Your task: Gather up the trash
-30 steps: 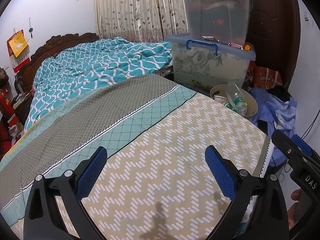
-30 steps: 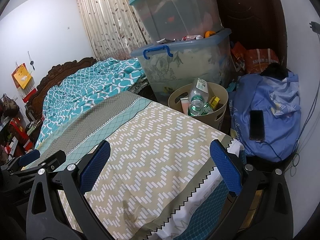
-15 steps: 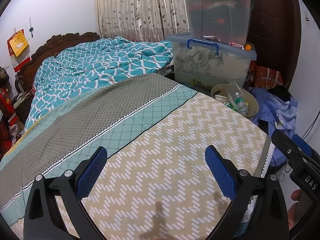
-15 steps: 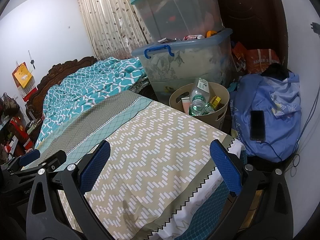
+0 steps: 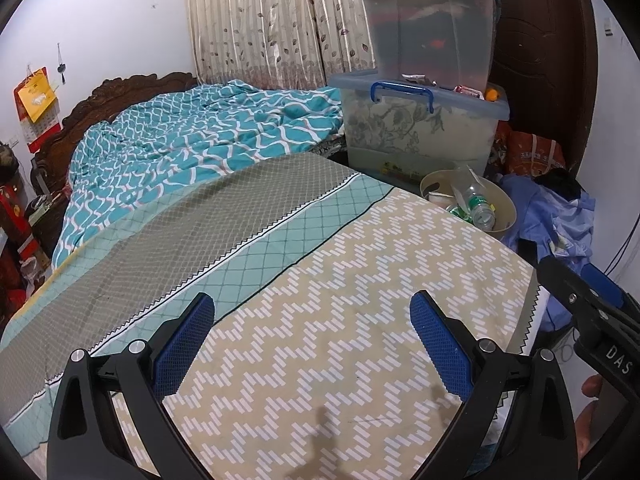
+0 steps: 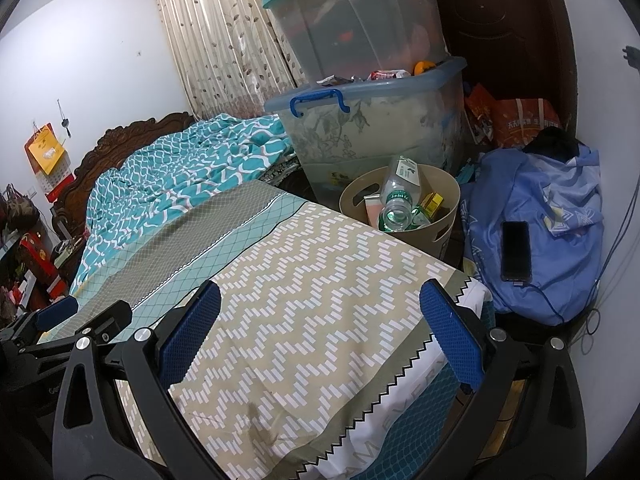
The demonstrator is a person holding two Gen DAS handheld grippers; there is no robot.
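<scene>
A beige trash basket (image 6: 444, 224) stands on the floor past the bed's far corner. Inside it lie a clear plastic bottle (image 6: 396, 204), a pink box and a small yellow carton. The left wrist view shows the same basket (image 5: 506, 206) with the bottle (image 5: 476, 206) in it. My left gripper (image 5: 312, 334) hangs open over the zigzag-patterned bedsheet (image 5: 340, 320), nothing between its blue pads. My right gripper (image 6: 320, 332) is open too, above the bed's near corner. Each gripper shows at the edge of the other's view.
Two stacked clear storage bins (image 6: 372, 120) stand behind the basket. A blue cloth bundle (image 6: 560, 240) with a black phone (image 6: 516, 250) on it lies to the right, by a dark door. A teal quilt (image 5: 200, 148) covers the bed's far half.
Both views have shifted very slightly; the basket and bins sit a touch lower or nearer in frame. Both grippers stay open and empty.
</scene>
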